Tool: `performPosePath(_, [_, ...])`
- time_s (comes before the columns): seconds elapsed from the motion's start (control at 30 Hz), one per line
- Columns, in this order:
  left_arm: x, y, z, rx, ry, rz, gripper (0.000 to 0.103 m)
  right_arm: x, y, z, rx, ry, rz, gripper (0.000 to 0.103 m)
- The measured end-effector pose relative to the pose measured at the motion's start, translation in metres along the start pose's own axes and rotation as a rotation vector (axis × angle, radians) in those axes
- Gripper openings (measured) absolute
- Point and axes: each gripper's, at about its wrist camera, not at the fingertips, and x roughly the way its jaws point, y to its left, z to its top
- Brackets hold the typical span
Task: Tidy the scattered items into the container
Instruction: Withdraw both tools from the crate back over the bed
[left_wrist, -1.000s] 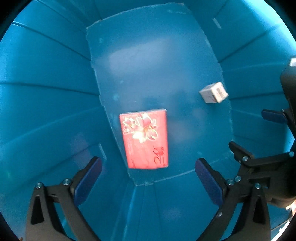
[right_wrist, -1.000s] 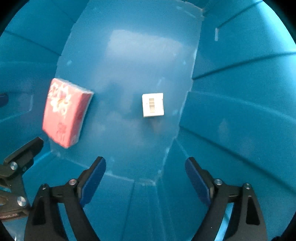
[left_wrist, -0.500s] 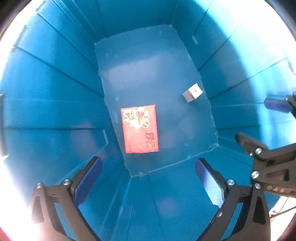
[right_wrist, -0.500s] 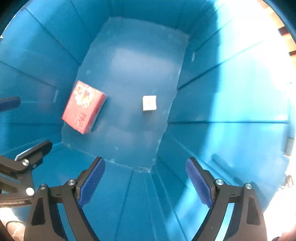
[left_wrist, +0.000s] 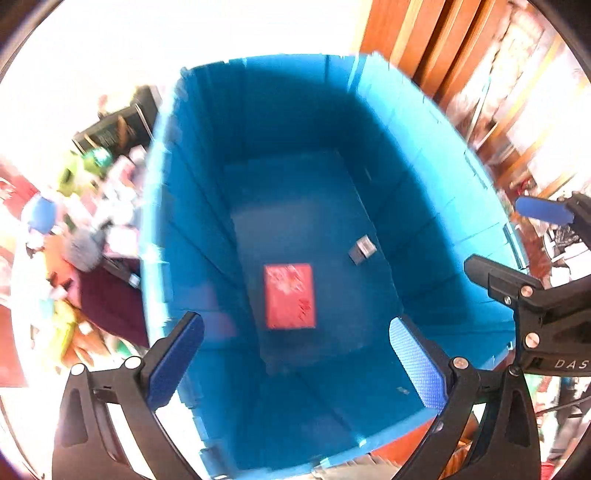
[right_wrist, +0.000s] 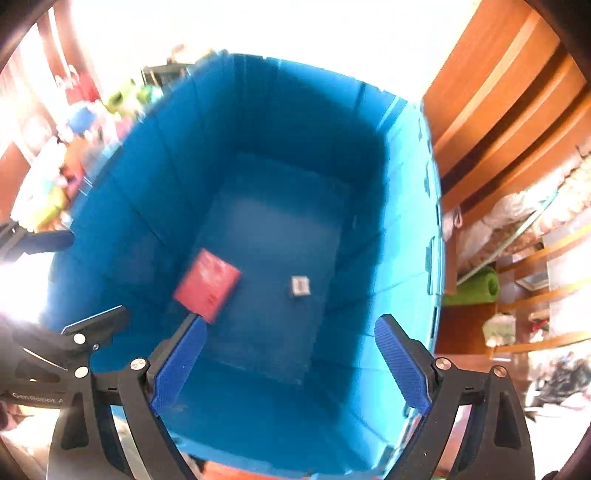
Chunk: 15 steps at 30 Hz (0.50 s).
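Currently, the left hand-held gripper (left_wrist: 295, 363) and the right hand-held gripper (right_wrist: 291, 363) both hang above the open top of the blue container (left_wrist: 192, 229), each with its blue-padded jaws spread wide and nothing between them. On the container floor lie a red packet (left_wrist: 290, 295), flat and nearer the left wall, and a small white box (right_wrist: 300, 285) well apart from it, close to the right wall. Blurred, colourful scattered items (left_wrist: 74, 236) lie outside the container, beyond its left wall.
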Motion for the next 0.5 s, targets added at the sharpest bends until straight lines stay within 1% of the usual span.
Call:
performPosePath(0.1, [-0.022,0.023,-0.011,0.000,-0.081,0.045,0.102,-0.029,0.028,0.004,-0.002,-0.085,-0.002,0.098])
performPosePath(0.17, [-0.035,0.045,-0.021,-0.011,-0.114,0.060,0.102,-0.046,0.052,0.008,-0.006,-0.148,-0.008,0.101])
performPosePath(0.23, [-0.047,0.071,-0.032,-0.014,-0.148,0.074,0.102,-0.058,0.080,0.012,-0.005,-0.208,0.002,0.102])
performPosePath(0.33, [-0.062,0.113,-0.055,0.001,-0.197,0.115,0.102,-0.063,0.126,0.015,0.003,-0.262,0.037,0.102])
performPosePath(0.4, [-0.070,0.144,-0.070,0.011,-0.211,0.135,0.102,-0.061,0.161,0.018,0.010,-0.283,0.057,0.102])
performPosePath(0.5, [-0.078,0.194,-0.092,0.003,-0.229,0.149,0.102,-0.054,0.214,0.023,0.014,-0.311,0.062,0.102])
